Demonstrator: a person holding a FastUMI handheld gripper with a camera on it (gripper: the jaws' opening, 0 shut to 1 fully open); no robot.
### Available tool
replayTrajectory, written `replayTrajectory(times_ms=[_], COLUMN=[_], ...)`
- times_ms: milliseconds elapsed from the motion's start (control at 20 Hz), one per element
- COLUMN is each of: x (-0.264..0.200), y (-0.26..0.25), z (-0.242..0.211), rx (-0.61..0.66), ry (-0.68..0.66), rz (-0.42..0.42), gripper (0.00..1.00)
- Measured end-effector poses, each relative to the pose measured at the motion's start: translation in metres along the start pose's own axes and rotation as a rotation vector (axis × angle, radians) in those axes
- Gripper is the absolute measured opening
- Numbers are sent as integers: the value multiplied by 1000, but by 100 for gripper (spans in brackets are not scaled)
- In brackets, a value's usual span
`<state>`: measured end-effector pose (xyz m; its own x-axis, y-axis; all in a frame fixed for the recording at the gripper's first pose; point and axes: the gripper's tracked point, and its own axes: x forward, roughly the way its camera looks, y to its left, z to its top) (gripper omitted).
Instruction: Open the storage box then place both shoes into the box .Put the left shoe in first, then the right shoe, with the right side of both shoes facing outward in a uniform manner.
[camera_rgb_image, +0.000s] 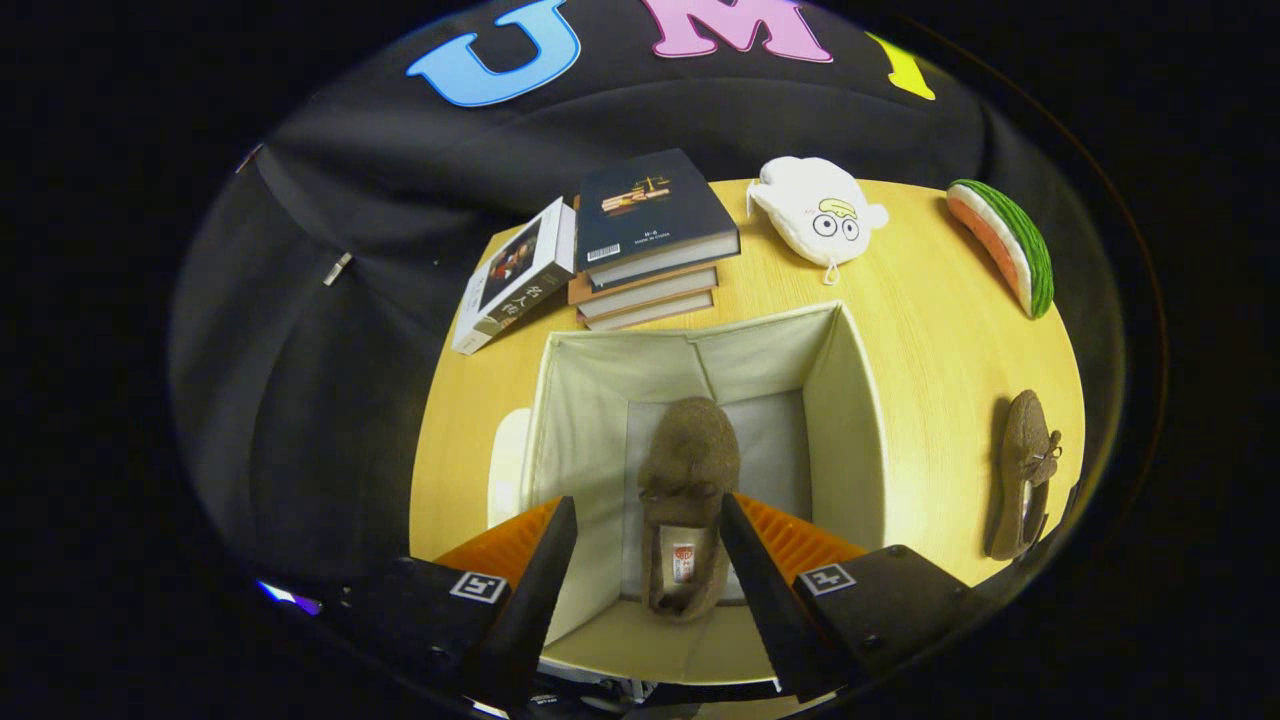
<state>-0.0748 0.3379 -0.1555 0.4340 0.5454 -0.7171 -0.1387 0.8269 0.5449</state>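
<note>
- Gripper view: gripper (648, 520) hangs above the open storage box (858, 420), its fingers spread wide and gripping nothing
- Brown shoe (688, 500) lies on the floor of the box, seen between the two fingers, toe pointing away from them and its opening towards them
- Whether either finger touches that shoe I cannot tell; there looks to be a gap on each side
- Box is pale fabric, lid off, standing on the wooden table (920, 330); a pale flat thing (508, 460) shows just beside its left wall, partly hidden, and I cannot tell what it is
- Second brown shoe (1024, 470) lies on the table to the right of the box, well apart from it, with a small bow on top
- Beyond the box sits a stack of books (650, 245), with a boxed book (518, 275) leaning against its left side
- White plush toy (815, 210) with cartoon eyes lies on the table to the right of the books
- Watermelon slice toy (1005, 245) lies near the far right rim of the table
</note>
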Motion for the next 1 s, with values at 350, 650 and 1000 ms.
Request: replayTrajectory(times_ms=[350,650,1000], x=[-93,-156,-168], y=[-78,-224,-355], z=[49,38,-14], rx=[-100,-104,-69], ry=[-177,-179,-147], rz=[0,-162,-231], gripper=[90,90,90])
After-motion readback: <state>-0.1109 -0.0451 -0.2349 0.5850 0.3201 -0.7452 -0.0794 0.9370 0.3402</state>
